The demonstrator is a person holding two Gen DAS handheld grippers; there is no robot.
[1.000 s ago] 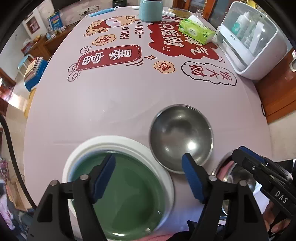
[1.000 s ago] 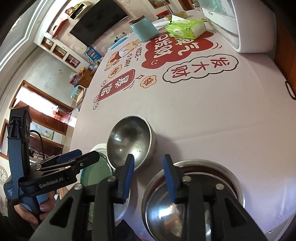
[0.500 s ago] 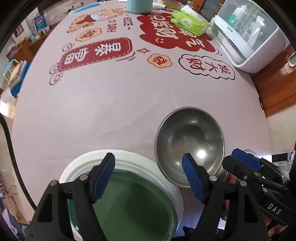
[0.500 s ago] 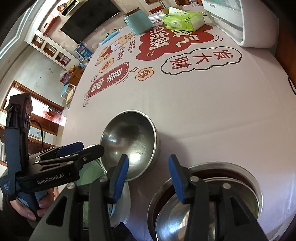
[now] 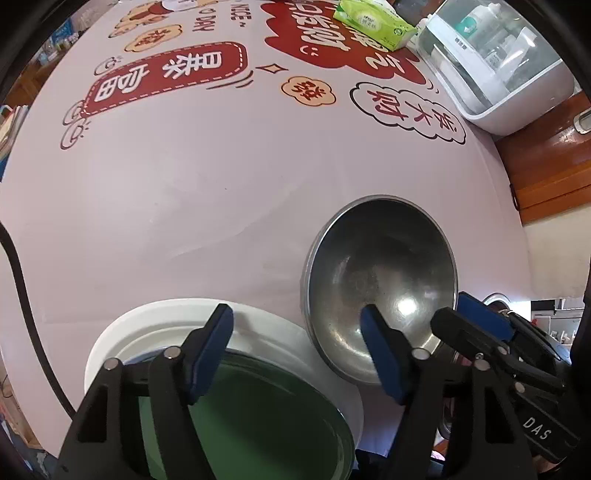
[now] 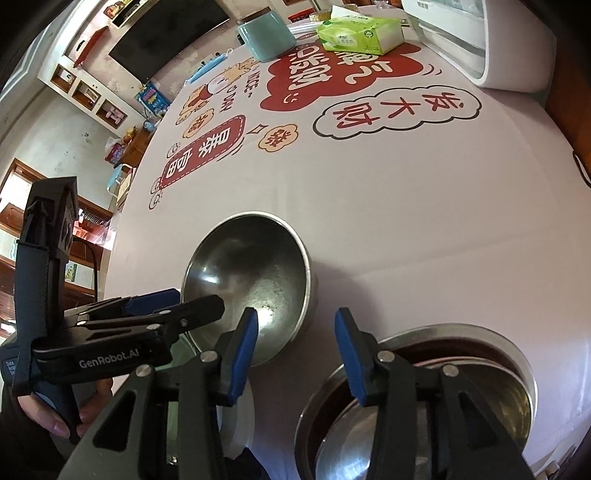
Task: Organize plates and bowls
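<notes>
Left tongs [image 5: 295, 332] steeply down, closing astride steel bowl [image 5: 380, 273] rim, unpinched.

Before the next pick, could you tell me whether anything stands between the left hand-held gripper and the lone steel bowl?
Nothing visible does. The left hand-held gripper, jaws closing on nothing, hangs over the gap between the green-centred white plate and the round steel bowl; only bare tablecloth lies between.

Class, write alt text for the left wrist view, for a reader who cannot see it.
The left gripper, its jaws closing with nothing between them, hangs over a white-rimmed green plate and an empty steel bowl beside it on a pale tablecloth printed with red characters. The right gripper reaches in from the right; a green tissue pack lies at the far end.
</notes>
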